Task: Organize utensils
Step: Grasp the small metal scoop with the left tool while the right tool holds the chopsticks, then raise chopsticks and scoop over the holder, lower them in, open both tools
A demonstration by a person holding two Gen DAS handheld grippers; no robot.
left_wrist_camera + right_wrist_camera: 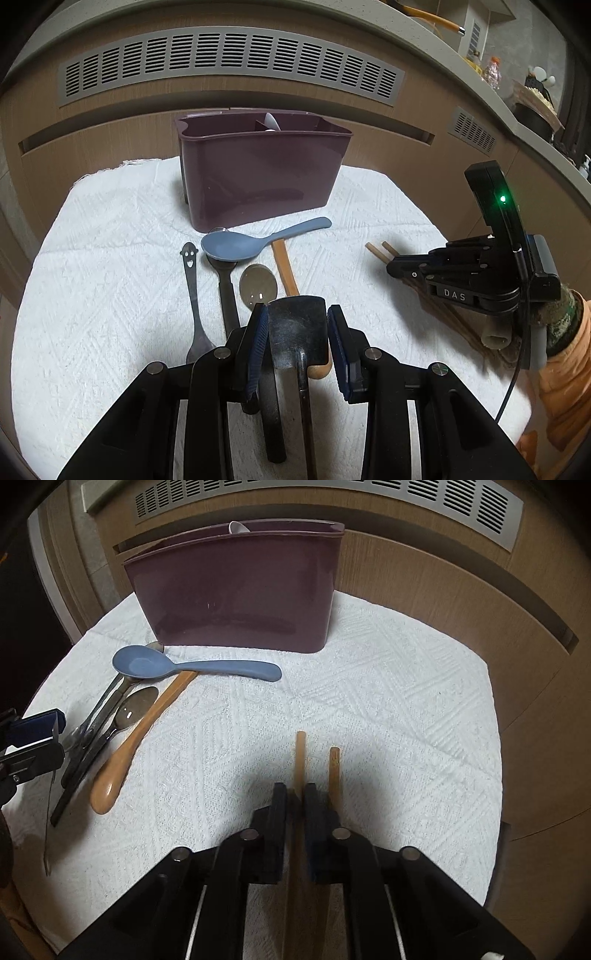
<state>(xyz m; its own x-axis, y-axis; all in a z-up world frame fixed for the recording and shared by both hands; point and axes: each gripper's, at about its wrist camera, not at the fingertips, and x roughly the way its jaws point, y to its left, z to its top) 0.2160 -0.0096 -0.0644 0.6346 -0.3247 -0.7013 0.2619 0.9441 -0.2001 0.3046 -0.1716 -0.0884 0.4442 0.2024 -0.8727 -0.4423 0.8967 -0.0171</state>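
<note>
The left gripper (297,325) holds a dark metal spatula (297,332) by its blade; the blue pads (258,343) sit against both of its edges, and the handle runs back under the gripper. Just ahead of it, on the white cloth (110,240) over the table, lies a cluster of utensils: a black smiley-ended spoon (192,288) to its front left, a dark spoon (225,284) beside that, a metal spoon (258,285) right at the fingertips, and a wooden spoon (286,269) reaching back under the gripper. A blue spoon (258,242) lies crosswise over the far ends of these. Beyond them stands the maroon caddy (258,173), upright, with a white utensil (271,122) showing in a rear compartment.

Off to the left gripper's right, the right gripper (295,794) is clenched on one wooden chopstick (300,753), which runs forward from between its pads. The second chopstick (334,771) lies just beside its right finger, outside the grip. The caddy (236,590) stands well ahead of this gripper, the blue spoon (192,666) to its front left.
</note>
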